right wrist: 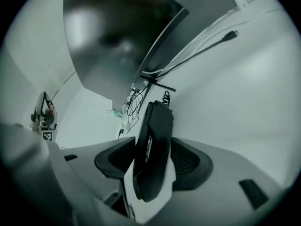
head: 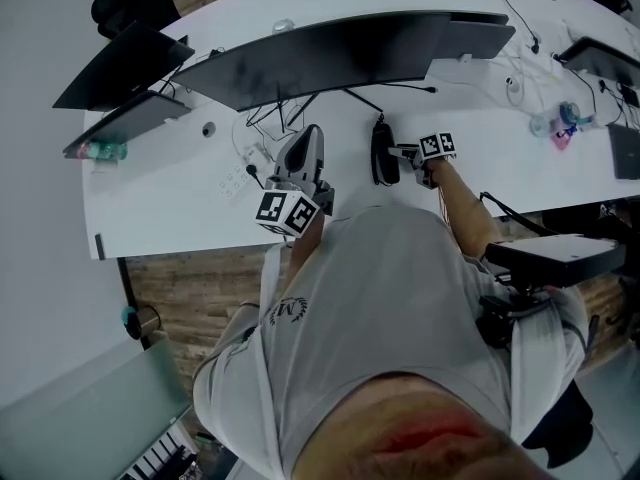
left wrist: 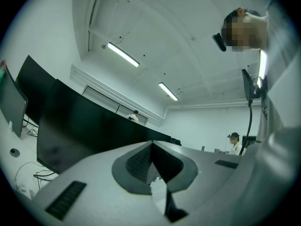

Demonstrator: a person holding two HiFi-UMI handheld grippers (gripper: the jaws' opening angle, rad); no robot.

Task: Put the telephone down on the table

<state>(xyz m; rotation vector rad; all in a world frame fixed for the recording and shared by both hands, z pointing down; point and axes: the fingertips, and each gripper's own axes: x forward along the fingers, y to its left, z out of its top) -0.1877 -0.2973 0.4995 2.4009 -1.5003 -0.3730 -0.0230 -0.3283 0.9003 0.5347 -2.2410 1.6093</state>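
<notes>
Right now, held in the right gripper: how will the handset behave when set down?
The handset looks like rigid moulded plastic, so probably stiff. Its smooth curved shell may slip in the right gripper, which clamps it edge-on. The coiled cord beyond it could tug or twist it once on the table.

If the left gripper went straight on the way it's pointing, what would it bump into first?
Probably the monitor: the left gripper, jaws shut and empty, aims near its top edge. Depth is unclear, so it might pass just over it.
</notes>
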